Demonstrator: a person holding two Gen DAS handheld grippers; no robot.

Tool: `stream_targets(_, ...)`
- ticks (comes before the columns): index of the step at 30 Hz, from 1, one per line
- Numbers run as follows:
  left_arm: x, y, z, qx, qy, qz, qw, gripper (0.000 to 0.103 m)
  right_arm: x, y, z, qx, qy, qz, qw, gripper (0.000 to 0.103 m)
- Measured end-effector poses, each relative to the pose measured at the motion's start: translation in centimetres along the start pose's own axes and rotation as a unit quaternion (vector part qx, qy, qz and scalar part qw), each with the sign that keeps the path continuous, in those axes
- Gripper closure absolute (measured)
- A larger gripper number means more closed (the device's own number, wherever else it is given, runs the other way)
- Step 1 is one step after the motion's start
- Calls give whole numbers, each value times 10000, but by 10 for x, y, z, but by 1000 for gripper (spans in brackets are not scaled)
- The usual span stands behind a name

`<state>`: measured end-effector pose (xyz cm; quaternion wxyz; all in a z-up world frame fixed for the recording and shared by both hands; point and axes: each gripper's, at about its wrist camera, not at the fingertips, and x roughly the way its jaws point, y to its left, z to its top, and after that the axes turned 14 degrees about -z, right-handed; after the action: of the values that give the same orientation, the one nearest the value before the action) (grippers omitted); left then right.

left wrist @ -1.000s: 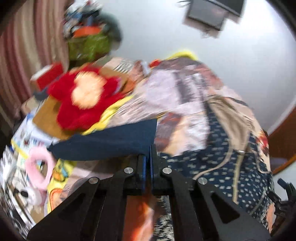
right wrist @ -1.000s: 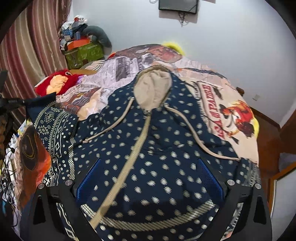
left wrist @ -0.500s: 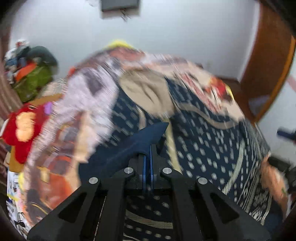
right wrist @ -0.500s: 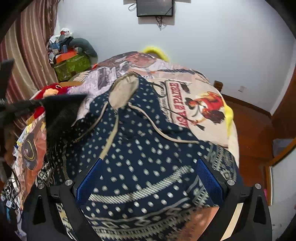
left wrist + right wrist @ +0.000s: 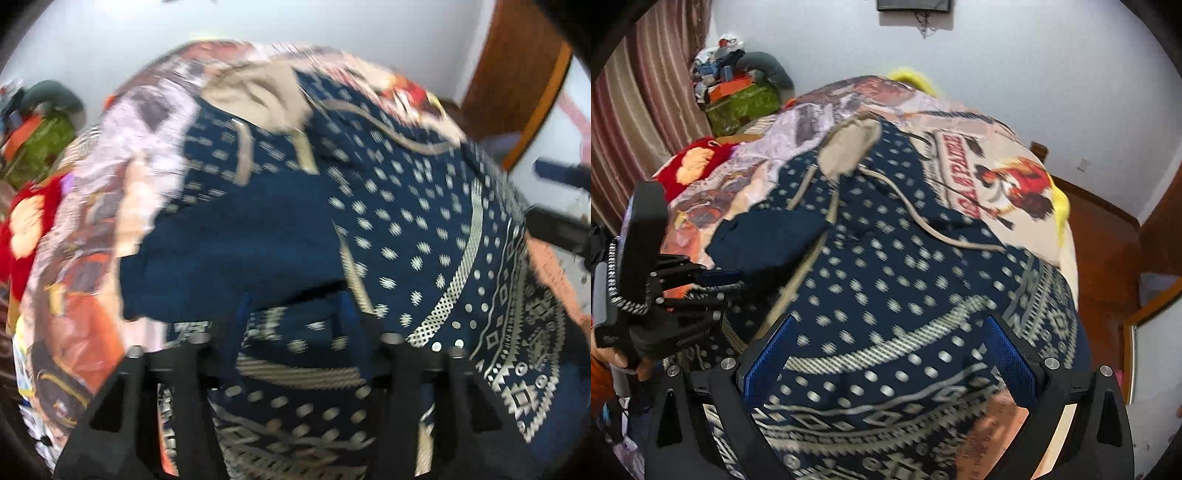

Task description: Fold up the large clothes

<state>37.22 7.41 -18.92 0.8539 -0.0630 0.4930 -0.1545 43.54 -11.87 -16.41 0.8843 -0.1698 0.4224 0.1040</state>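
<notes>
Lying spread on the bed (image 5: 1067, 236), the hoodie (image 5: 905, 273) has one sleeve (image 5: 764, 240) folded across its chest, plain inner side up. Left gripper (image 5: 293, 314) is parted, nothing pinched, fabric just beyond its tips. Right gripper (image 5: 886, 354) is spread wide and empty over the hem. Looks a soft, limp, fairly heavy knit, likely to sag and bunch; best pinched at hem corners or the sleeve cuff, not mid-panel.

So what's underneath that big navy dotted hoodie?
The hoodie lies on a bed's printed blanket, which shows around it. Whatever sits directly beneath the hoodie is covered.
</notes>
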Motion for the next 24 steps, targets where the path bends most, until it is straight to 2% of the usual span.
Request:
stream_targets(3, -38, 29, -9, -237, -408, 194, 9987, 38, -2, 24, 14, -51, -95, 155, 9998, 3)
stream_targets(5, -58, 55, -20, -387, -549, 472, 9966, 36, -2, 45, 24, -174, -134, 309, 9993, 3)
stream_targets(7, -71, 83, -33, -550, -545, 735, 9943, 36, 0, 66, 30, -348, -154, 412, 9984, 5)
stream_targets(11, -81, 131, -65, -985, -420, 979, 9894, 36, 10, 132, 39, -983, -152, 591, 9933, 9)
stream_targets(16, -86, 176, -102, -1458, -371, 1063, 9829, 36, 38, 207, 43, -1649, 47, 761, 9834, 15)
stream_targets(21, -89, 195, -119, -1533, -387, 1085, 9814, 36, 82, 280, 46, -2192, 352, 771, 9720, 19)
stream_targets(24, -86, 198, -122, -1515, -358, 1089, 9818, 36, 105, 306, 47, -2429, 445, 692, 9666, 21)
